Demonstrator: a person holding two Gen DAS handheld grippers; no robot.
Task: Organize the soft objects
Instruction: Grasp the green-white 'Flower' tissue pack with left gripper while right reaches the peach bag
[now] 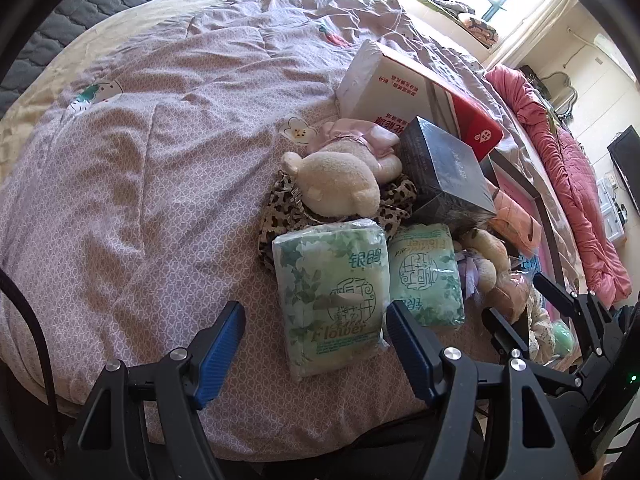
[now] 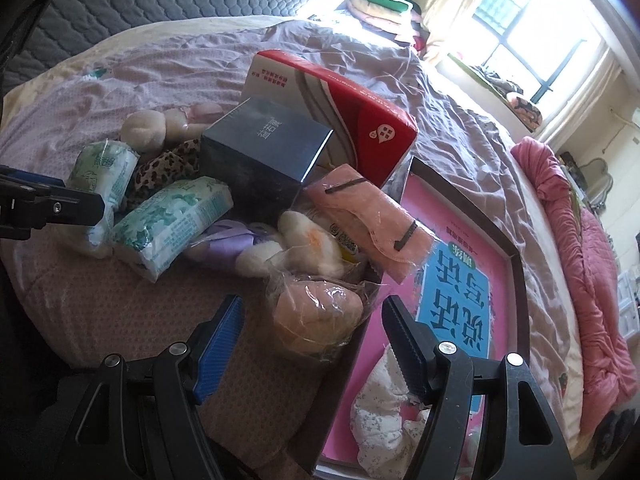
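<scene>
1. Basically both grippers are empty with jaws spread. The left gripper (image 1: 316,344) hovers over the near green tissue pack (image 1: 332,296); the pack sits between the blue pads, and I see no contact. The right gripper (image 2: 312,344) hovers over a bagged peach plush (image 2: 316,312) at the near end of the pile, nothing pinched.

2. Soft stuff is heaped mid-bed on the lilac quilt (image 1: 160,152): second tissue pack (image 1: 426,276) just right of the first, cream plush (image 1: 340,184) behind them on a leopard-print cloth (image 1: 280,216), peach towel pack (image 2: 372,224) farther right.

3. Risk: tissue pack wrap is slick plastic. Pads closing on the loose film only, not the body, could let it slip out or tear on lifting.

4. Risk: the two tissue packs lie side by side, touching or nearly so. The left gripper's right pad comes down about at the seam between them, so it could nudge or drag the second pack.

5. Risk: dark box (image 2: 260,160) leans on the pile, with the red-and-white carton (image 2: 340,108) propped behind it. Pulling soft items from under or beside them could topple both toward the near side.

6. Risk: peach plush bag is crinkly and loose, sitting at the edge of the pink tray (image 2: 516,264). A grab on film alone may let the plush swing or drop; a pad could also catch the tray rim.

7. Risk: grippers work close together at the near edge, so they could bump if both go in at once.
</scene>
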